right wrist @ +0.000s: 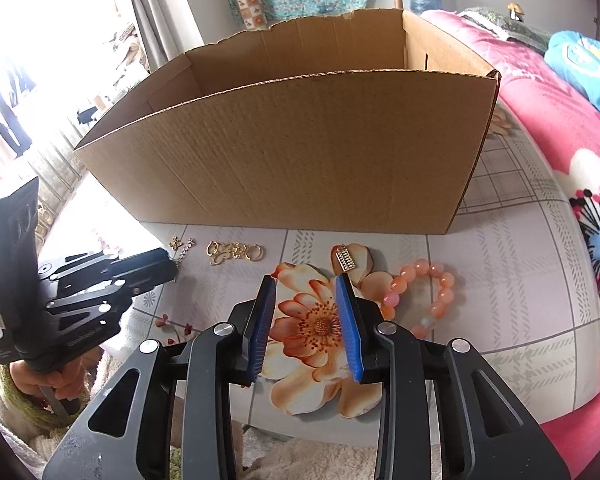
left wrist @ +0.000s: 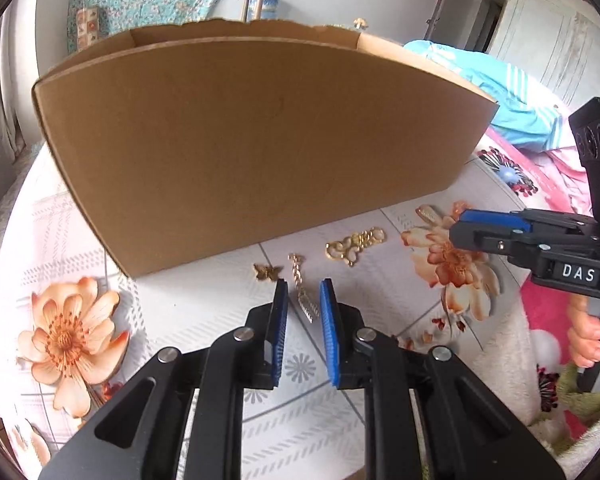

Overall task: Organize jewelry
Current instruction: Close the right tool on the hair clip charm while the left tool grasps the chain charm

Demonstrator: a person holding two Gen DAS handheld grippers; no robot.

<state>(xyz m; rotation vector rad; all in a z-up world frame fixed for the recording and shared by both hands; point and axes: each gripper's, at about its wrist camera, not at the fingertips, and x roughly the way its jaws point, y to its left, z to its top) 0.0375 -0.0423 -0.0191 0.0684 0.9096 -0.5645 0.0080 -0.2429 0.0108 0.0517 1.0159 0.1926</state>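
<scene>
Looks like the pickup step: left gripper (left wrist: 303, 290) has its jaws open narrowly around the gold chain earring (left wrist: 305, 300), low centre in the left wrist view, below the cardboard box (left wrist: 260, 140). Right gripper (right wrist: 306, 292) hangs open and empty over the flowered cloth (right wrist: 500, 280). Next it needs a gentle close, then a lift over the box wall.

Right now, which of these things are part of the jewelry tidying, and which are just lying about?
Part of the job:
cardboard box
chain earring
butterfly charm
gold link cluster
comb-shaped pendant
pink bead bracelet

Just lying about:
floral tablecloth
pink blanket
blue garment
</scene>
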